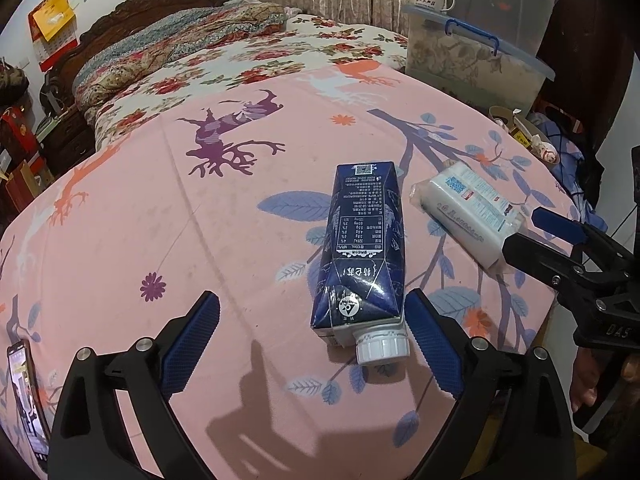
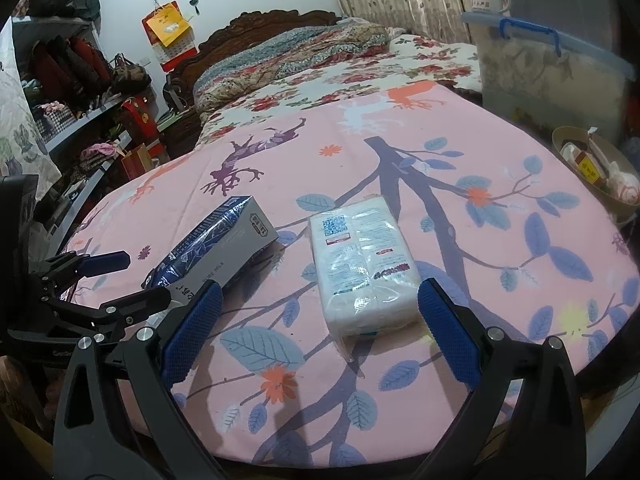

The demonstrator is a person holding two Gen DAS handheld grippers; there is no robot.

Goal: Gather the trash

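Pick-up step, nothing held yet; left gripper [image 1: 314,344] fingers spread wide, carton [image 1: 362,248] lying on the table [image 1: 160,220] with its cap end against the right finger. Right gripper [image 2: 320,332] likewise wide, empty, straddling the tissue pack [image 2: 366,268]; next, probably centre and close.

Two hand-held grippers with black frames and blue ribbed pads angle downward side by side. The left gripper [image 1: 312,344] has its jaws spread wide, with nothing pressed between its pads. The right gripper [image 2: 320,336] is also spread wide with its pads free, and part of a bare hand [image 1: 588,384] shows behind it at the lower right.
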